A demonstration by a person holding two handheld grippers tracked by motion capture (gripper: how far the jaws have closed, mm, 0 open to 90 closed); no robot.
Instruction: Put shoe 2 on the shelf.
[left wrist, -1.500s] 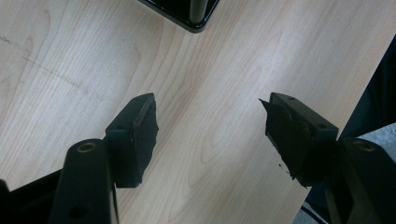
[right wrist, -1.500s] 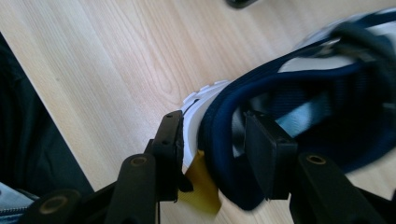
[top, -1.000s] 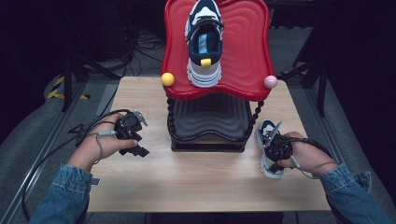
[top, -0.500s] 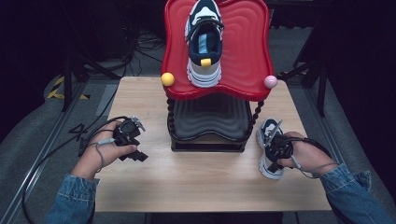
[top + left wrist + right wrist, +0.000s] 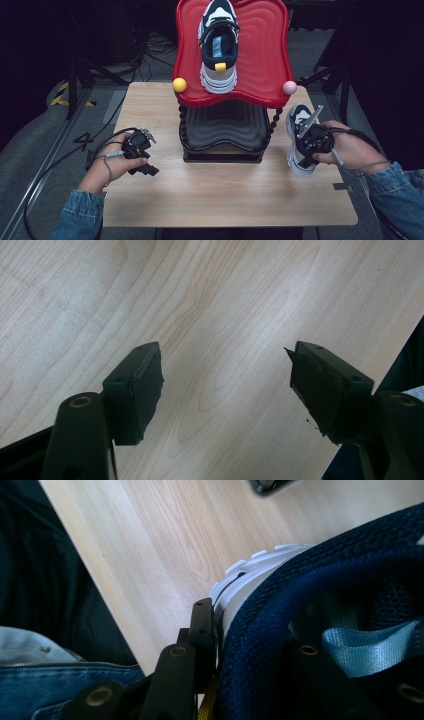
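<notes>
One sneaker (image 5: pixel 218 45) already sits on the red tray (image 5: pixel 265 75); the right gripper (image 5: pixel 311 142) pinches its mate (image 5: pixel 300 120) at the table's (image 5: pixel 225 190) right edge, while the left gripper (image 5: pixel 140 157) rests spread, empty.

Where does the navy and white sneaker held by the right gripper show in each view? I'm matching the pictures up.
High view: the navy and white sneaker is at the right, beside the black stand, clamped in the right gripper.
Left gripper view: bare table, no sneaker.
Right gripper view: the sneaker takes up the right half, its collar against the jaw.
Shared landmark: the light wooden table.
</notes>
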